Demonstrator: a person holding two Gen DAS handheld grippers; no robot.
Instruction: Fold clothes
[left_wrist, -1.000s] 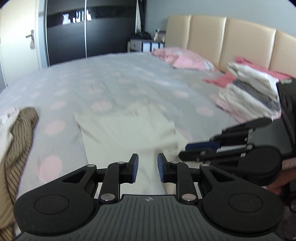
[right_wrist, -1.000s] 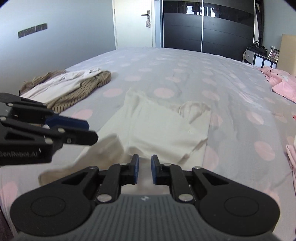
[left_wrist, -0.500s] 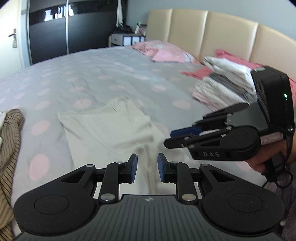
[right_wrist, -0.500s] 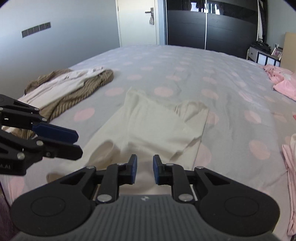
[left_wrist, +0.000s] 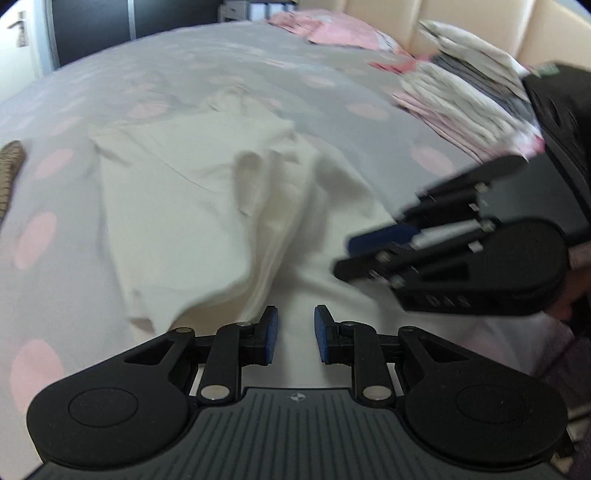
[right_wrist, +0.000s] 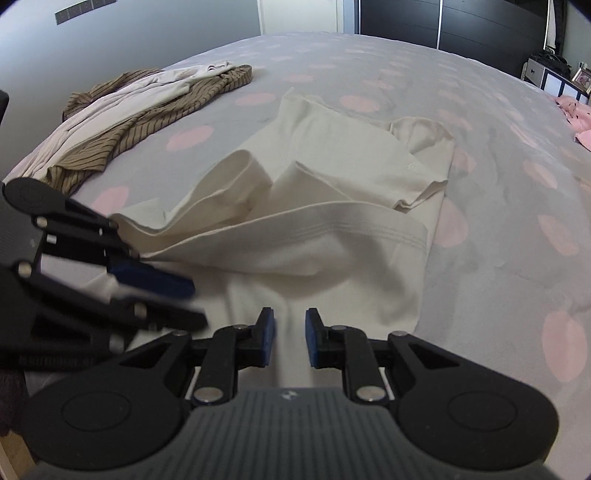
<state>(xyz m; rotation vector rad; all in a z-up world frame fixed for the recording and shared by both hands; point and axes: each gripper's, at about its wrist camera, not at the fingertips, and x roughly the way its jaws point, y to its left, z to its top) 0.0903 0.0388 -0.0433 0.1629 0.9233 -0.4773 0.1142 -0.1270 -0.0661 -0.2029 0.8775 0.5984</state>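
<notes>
Cream shirt (right_wrist: 332, 173) lies spread on the bed (right_wrist: 498, 155), its grey cover dotted with pink, and the near hem is rumpled up into a loose fold just ahead of both my claws. My left claw (left_wrist: 295, 334) sits low over that near edge with its blue pads apart and nothing between them. My right claw (right_wrist: 290, 338) is likewise spread, empty, over the cloth beside it; seen from the left wrist it is blurred, so I cannot say whether its tips touch the fabric. Off to my left, near the bed's edge, a brown striped garment (right_wrist: 147, 110) is heaped with a pale one. To my right a stack of folded clothes (left_wrist: 469, 85) rests near the headboard (left_wrist: 480, 22).
</notes>
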